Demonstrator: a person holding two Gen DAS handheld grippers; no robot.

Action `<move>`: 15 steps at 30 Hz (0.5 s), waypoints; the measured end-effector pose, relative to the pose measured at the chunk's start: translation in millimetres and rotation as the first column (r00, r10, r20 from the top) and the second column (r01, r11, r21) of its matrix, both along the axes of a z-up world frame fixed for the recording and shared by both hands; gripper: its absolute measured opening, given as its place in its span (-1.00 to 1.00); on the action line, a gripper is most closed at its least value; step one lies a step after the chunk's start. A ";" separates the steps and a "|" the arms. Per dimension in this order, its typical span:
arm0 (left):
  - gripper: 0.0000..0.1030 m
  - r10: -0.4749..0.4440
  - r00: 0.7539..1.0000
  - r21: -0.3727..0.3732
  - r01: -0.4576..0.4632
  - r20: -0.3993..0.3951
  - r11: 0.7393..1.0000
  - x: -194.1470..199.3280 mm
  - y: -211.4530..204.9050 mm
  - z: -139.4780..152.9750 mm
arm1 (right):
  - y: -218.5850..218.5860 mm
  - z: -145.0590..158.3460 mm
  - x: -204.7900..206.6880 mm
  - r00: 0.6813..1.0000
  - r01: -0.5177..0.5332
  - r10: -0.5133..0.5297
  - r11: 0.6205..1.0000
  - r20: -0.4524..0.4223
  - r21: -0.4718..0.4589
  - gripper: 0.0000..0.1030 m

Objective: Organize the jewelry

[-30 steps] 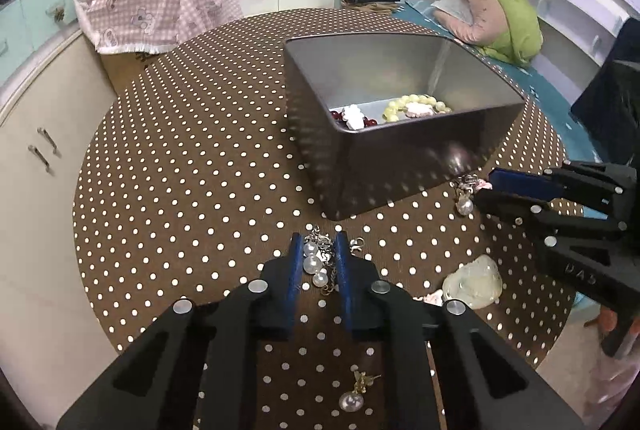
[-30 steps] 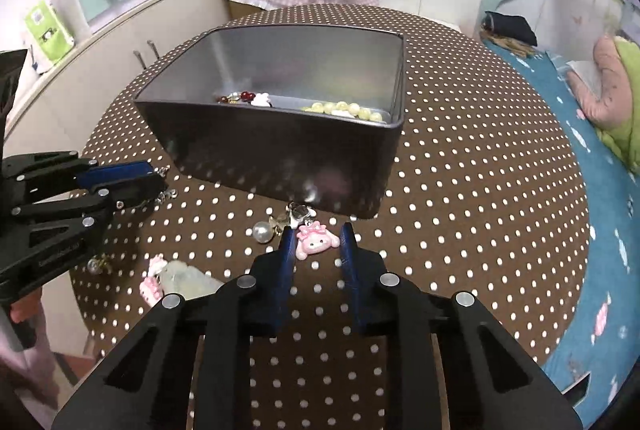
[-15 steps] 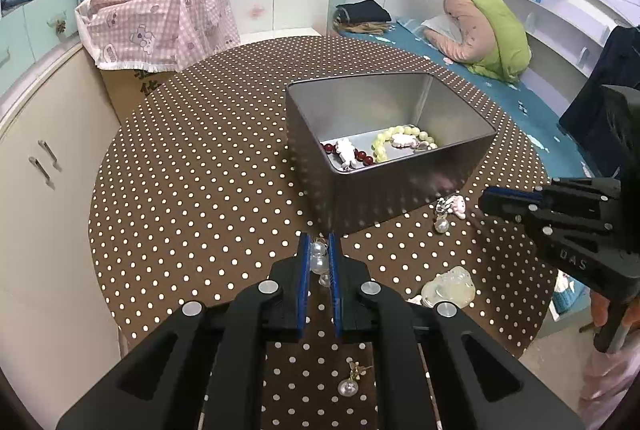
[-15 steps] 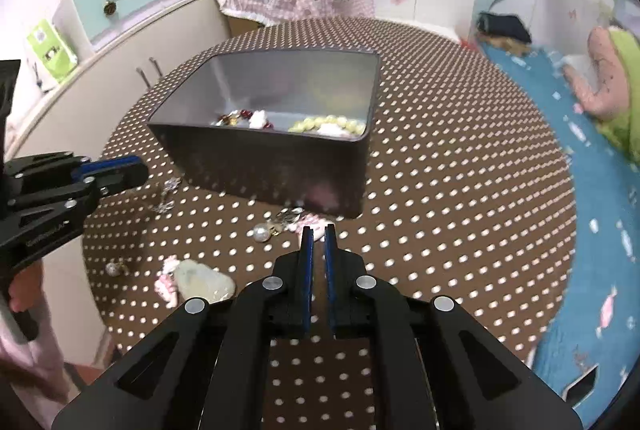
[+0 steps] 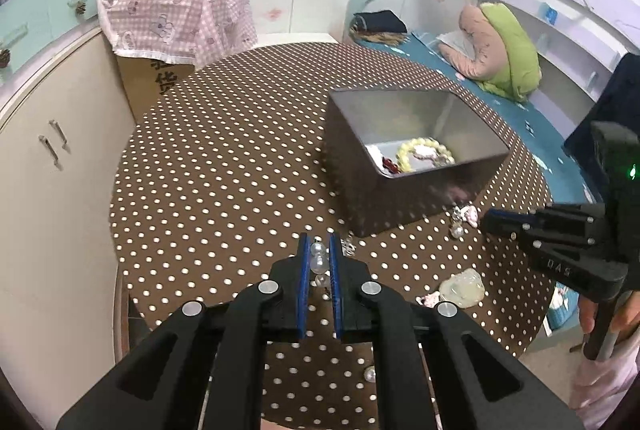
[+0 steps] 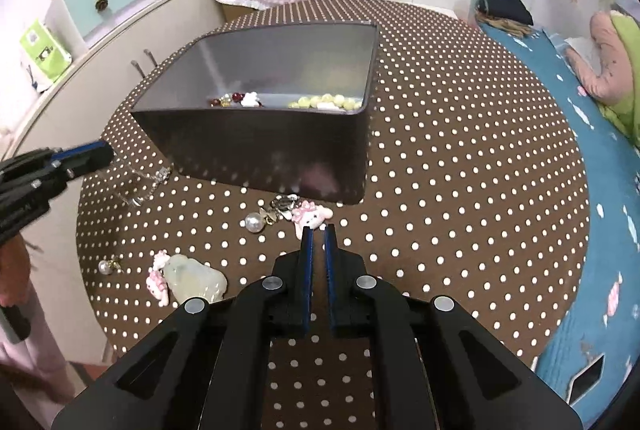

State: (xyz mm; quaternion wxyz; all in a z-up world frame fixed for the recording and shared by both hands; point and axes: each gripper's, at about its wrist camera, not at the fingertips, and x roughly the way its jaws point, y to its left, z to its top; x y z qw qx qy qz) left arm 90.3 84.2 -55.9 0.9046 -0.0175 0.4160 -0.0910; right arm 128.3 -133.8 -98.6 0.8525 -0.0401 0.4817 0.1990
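Note:
My left gripper point(image 5: 319, 245) is shut on a pearl-and-chain piece point(image 5: 319, 262) and holds it above the table; its chain hangs below the left gripper in the right wrist view point(image 6: 138, 186). My right gripper point(image 6: 316, 230) is shut and empty, raised just behind a pink bunny charm point(image 6: 310, 215) on the table. The grey metal box point(image 6: 280, 166) holds a yellow bead bracelet point(image 5: 424, 152) and red beads point(image 6: 236, 97). A pearl earring point(image 6: 254, 222) and a metal charm point(image 6: 285, 204) lie beside the bunny.
A pale jade pendant point(image 6: 196, 278), a small pink charm point(image 6: 157, 282) and a second pearl earring point(image 6: 106, 267) lie near the front left table edge. The round polka-dot table point(image 6: 460, 170) stands between a cupboard and a blue bed point(image 6: 592, 166).
Both grippers closed and rose away from the table. The left one lifted the pearl piece off the cloth. The right one closed without the bunny charm, which stays on the table.

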 end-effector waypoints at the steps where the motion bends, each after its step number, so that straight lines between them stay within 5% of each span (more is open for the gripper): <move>1: -0.84 0.003 1.000 -0.006 -0.003 0.003 1.000 0.1 2.9 1.8 | -1.7 -0.3 -2.7 1.000 0.001 -0.001 1.000 0.004 0.002 -0.85; 5: -0.84 0.003 1.000 -0.005 -0.003 0.011 1.000 1.2 5.2 6.2 | 2.0 -0.5 -1.7 1.000 -0.008 0.008 1.000 0.006 -0.003 -0.78; 6: -0.84 0.006 1.000 -0.003 -0.006 0.010 1.000 1.9 5.7 6.3 | 1.9 -0.3 -2.2 1.000 -0.011 0.011 1.000 0.003 0.013 -0.55; 7: -0.84 0.005 1.000 -0.006 -0.005 0.009 1.000 2.4 5.6 5.9 | 1.4 0.2 -5.0 1.000 -0.006 0.006 1.000 0.010 0.020 0.08; 8: -0.84 0.004 1.000 -0.009 -0.004 0.005 1.000 2.8 5.2 4.8 | 0.9 2.0 -7.3 1.000 0.002 -0.003 1.000 0.025 0.013 0.43; 9: -0.84 0.004 1.000 -0.009 -0.004 0.001 1.000 3.2 4.6 3.4 | 0.7 4.6 -11.0 0.997 0.016 -0.016 1.000 0.069 0.001 0.56; 14: -0.84 0.004 1.000 -0.012 -0.004 -0.026 1.000 8.1 3.6 -4.9 | -2.8 4.9 -10.1 0.996 0.036 -0.036 0.999 0.077 0.003 0.53; 15: -0.84 0.004 1.000 -0.014 -0.004 -0.029 1.000 8.8 3.3 -5.6 | -3.2 4.2 -8.2 0.996 0.041 -0.040 0.999 0.076 -0.001 0.39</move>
